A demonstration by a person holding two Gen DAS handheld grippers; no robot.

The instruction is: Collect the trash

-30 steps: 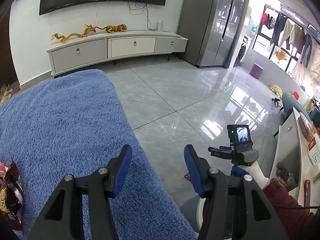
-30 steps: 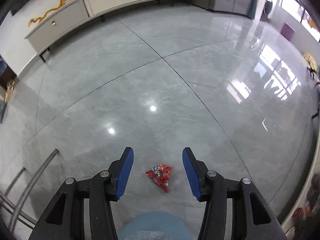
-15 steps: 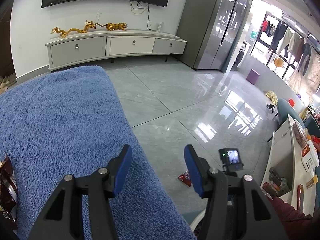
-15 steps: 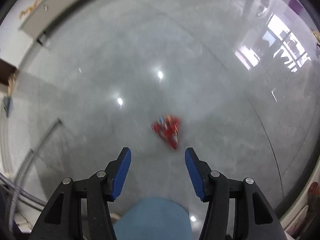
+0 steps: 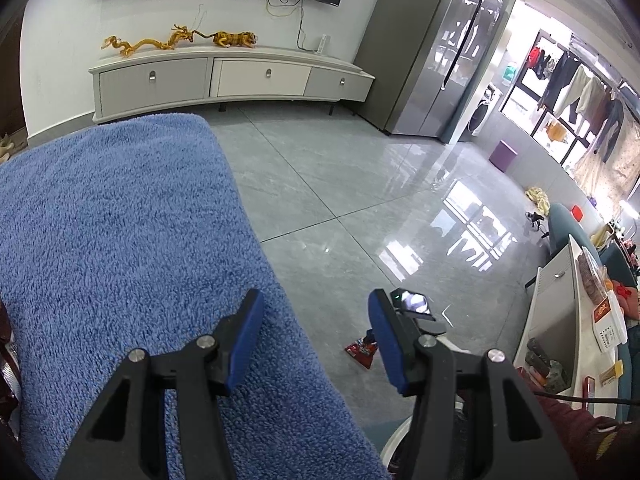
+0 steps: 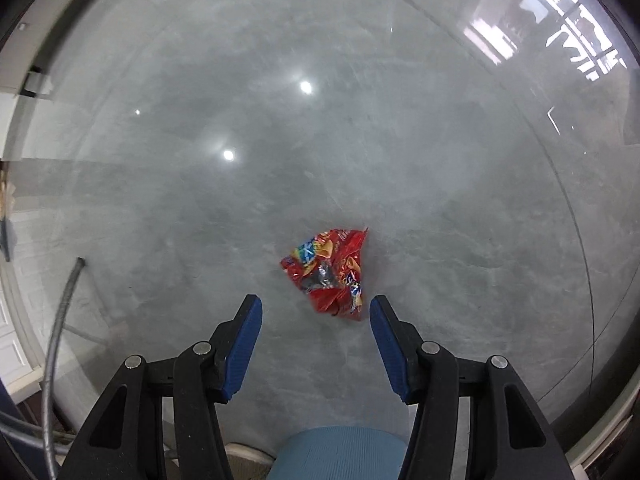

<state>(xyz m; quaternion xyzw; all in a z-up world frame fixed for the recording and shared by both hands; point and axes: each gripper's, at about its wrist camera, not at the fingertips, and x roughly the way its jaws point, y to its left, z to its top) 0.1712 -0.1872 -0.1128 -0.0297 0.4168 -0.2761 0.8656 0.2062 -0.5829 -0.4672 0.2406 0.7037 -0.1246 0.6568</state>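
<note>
right wrist view looks pretty much straight down at the grey tile floor [image 6: 360, 120], and the crumpled red snack wrapper [image 6: 330, 274] is lying flat on it just ahead of the right gripper [image 6: 316, 340]. jaws are apart with nothing between the blue pads, and the wrapper sits a bit toward the right-hand pad rather than dead centre. pointing down like that makes sense to me, since a flat bit of foil on a slick floor is easiest to pinch from above, probably on one of the raised creases. i'd guess it needs a small nudge sideways before closing, or one pad could just skid the thing away.

from the left wrist view the same wrapper [image 5: 362, 350] peeks out on the floor behind the right-hand finger, beside the right tool's little screen [image 5: 412, 304]. left gripper [image 5: 316, 340] hangs over the edge of a blue fuzzy blanket [image 5: 120, 240], jaws apart and empty, looks parked out of the way. something dark and crinkly sits at the far left edge, can't tell what it is.
</note>
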